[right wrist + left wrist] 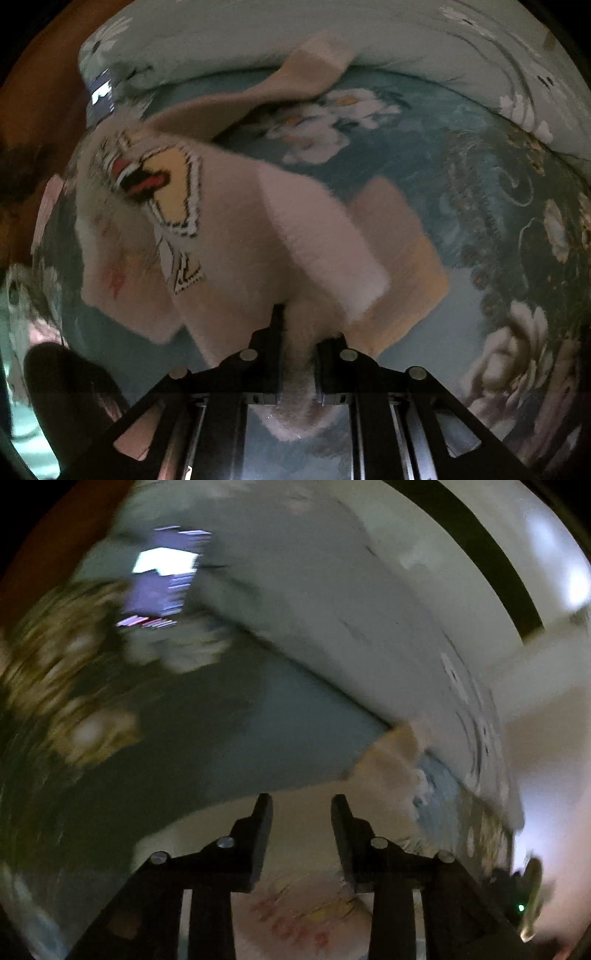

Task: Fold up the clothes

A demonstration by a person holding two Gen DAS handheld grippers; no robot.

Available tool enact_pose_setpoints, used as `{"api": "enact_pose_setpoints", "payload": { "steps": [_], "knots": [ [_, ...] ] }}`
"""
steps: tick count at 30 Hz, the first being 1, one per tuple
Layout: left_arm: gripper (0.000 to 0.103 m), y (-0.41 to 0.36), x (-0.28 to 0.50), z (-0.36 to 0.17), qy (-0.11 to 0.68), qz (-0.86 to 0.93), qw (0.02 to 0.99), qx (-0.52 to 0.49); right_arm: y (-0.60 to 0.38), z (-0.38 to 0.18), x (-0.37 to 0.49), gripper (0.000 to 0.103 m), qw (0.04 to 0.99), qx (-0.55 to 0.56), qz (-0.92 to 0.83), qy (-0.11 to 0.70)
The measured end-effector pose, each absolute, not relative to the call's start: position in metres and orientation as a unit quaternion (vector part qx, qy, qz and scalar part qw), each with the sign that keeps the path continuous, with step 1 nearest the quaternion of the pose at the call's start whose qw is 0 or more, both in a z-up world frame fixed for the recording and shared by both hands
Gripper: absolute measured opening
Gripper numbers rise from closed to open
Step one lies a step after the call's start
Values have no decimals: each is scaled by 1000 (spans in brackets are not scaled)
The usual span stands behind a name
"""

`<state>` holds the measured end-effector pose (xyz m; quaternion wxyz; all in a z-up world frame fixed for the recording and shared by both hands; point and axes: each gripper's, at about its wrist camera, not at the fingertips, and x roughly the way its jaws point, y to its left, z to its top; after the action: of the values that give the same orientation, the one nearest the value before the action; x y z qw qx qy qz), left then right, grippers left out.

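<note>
While the left wrist view is badly smeared, the left gripper at lower centre shows jaws apart with nothing pinched between them. Pale sweater fabric with faint red and yellow print lies under them at the bottom; floral bedspread fills the middle, and a pillow sits upper right.

Right wrist view: the right gripper at lower centre is clamped on a bunched fold of the pinkish sweater, which spreads up-left with its yellow-red graphic, one sleeve reaching top centre toward the pillow. It lies on the bedspread.

Judgement: mid-fold. Keep the right pinch firm, lay the edge flat and aligned, and release only once the fabric rests; the left should regrip a free edge.
</note>
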<state>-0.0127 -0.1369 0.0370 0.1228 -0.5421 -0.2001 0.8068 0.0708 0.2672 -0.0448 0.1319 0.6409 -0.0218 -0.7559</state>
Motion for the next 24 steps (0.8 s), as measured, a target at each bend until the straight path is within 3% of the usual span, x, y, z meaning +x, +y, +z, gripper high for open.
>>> {"api": "enact_pose_setpoints", "payload": {
  "steps": [2, 6, 8, 10, 13, 18, 24],
  "knots": [
    [39, -98, -38, 35, -160, 800, 154, -557, 266, -51, 79, 13, 139, 645, -751, -30],
    [52, -22, -75, 22, -74, 776, 209, -590, 272, -53, 88, 15, 140, 641, -752, -59],
    [53, 15, -85, 8, -34, 756, 235, -610, 277, -49, 92, 23, 136, 635, -758, -63],
    [54, 44, -91, -9, 9, 739, 244, -627, 283, -42, 95, 45, 130, 626, -767, -60],
    [55, 73, -97, -37, 63, 720, 229, -652, 303, -29, 101, 52, 124, 603, -784, -79],
    [55, 84, -99, -66, 89, 710, 210, -666, 361, -29, 97, 65, 52, 556, -807, -191],
    [52, 79, -99, -73, 86, 714, 218, -660, 403, -93, 78, 65, -19, 537, -751, -383]
  ]
}}
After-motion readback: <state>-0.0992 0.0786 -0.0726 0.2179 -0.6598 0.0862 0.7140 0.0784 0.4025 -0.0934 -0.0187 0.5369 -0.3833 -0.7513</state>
